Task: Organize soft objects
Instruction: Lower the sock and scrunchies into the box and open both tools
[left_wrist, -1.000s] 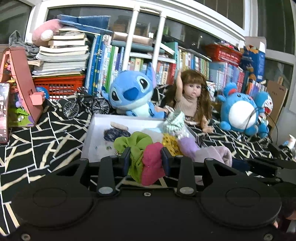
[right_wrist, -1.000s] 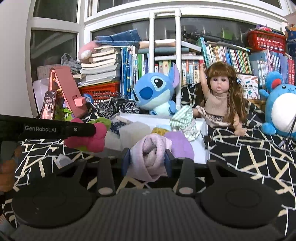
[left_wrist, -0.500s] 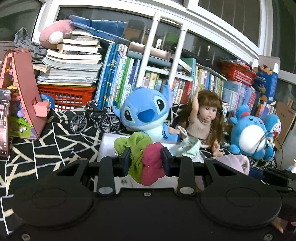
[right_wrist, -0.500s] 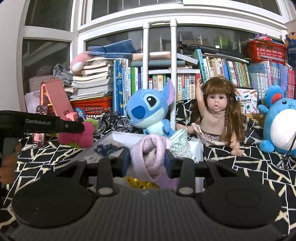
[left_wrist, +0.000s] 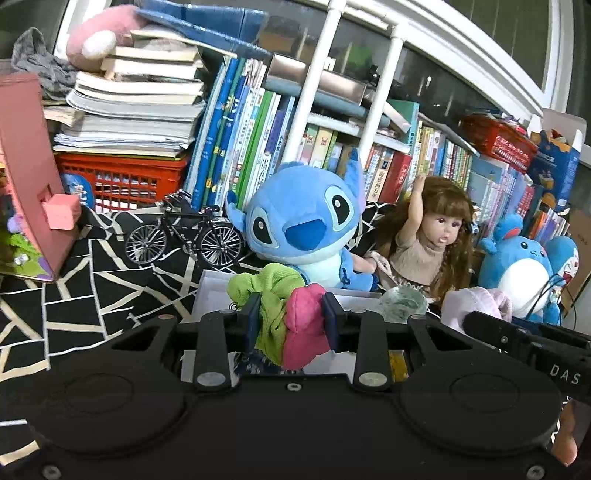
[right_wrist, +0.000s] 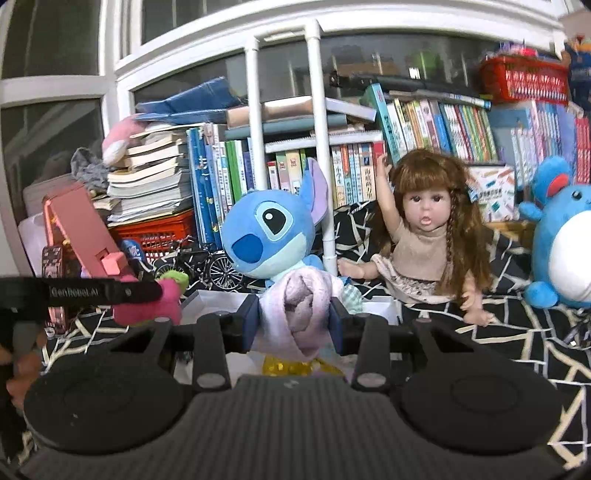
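Grippers both clamped: left gripper (left_wrist: 291, 318) pinches a green cloth (left_wrist: 267, 295) and pink cloth (left_wrist: 306, 328), right gripper (right_wrist: 293, 320) a pale lilac cloth (right_wrist: 295, 314), all held above the white tray (left_wrist: 210, 295) before the blue plush (right_wrist: 266, 236).

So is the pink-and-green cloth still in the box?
Out: the left hand-held gripper holds the cloth clamped above the box.

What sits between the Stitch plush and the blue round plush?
The doll sits between Stitch and the blue round plush, clearest in the left wrist view.
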